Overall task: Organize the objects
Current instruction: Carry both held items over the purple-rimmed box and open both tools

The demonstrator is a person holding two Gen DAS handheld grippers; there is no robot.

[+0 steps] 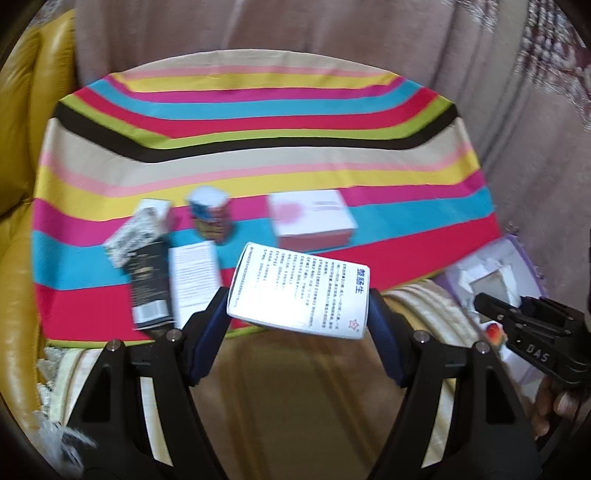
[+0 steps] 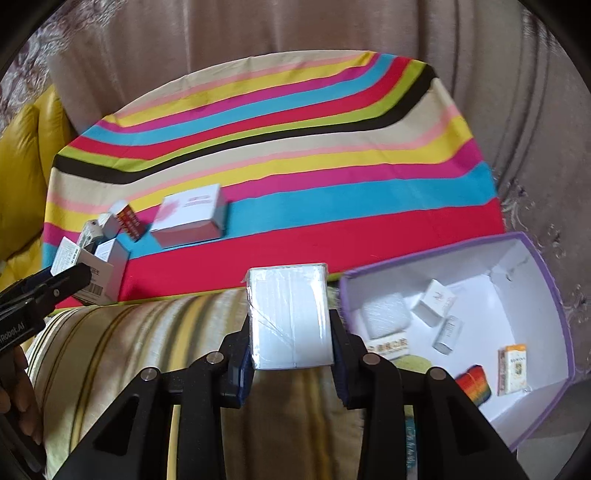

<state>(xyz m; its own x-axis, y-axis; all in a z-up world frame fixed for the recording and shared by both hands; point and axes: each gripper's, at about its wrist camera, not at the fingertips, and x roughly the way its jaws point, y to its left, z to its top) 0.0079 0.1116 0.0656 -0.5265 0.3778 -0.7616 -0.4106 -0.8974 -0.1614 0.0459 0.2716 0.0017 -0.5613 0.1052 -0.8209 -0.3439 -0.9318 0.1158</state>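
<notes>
Gripping a white printed carton (image 1: 301,293) between its blue pads, the left gripper (image 1: 298,317) carries it tilted in the air, just over the near edge of the striped cloth (image 1: 258,147). Black text covers the carton's upper face, with a red star mark at one corner. Over on the right, the right gripper (image 2: 291,356) is clenched on a plain white box wrapped in clear film (image 2: 290,317), held upright above the pale striped sofa cushion (image 2: 147,332), just left of the purple-rimmed white tray (image 2: 532,302).

Inside that tray lie several small things already: a white textured pack (image 2: 386,317), a small white cube box (image 2: 436,301), a slim grey-white box (image 2: 448,334), an orange and white box (image 2: 513,369), a rainbow-striped item (image 2: 474,387) and a flat white label-faced box (image 2: 389,347) at the near wall.

Back on the cloth, more waits. A white box with a pink blot on its lid (image 1: 312,218) sits on the blue and red stripes, well apart from the others. Left of it stands a small colourful carton (image 1: 210,216), blurred. Further left lies a black and white patterned box (image 1: 138,229), touching a long black box (image 1: 149,284), and a white sheet-like box with fine print (image 1: 194,280) lies just beside that, partly behind the left finger.

Yellow leather upholstery (image 1: 22,147) curves round the left side, and a beige patterned cover (image 1: 332,33) hangs behind. A hand (image 1: 557,406) shows at the right edge of the left view, under the right gripper.
</notes>
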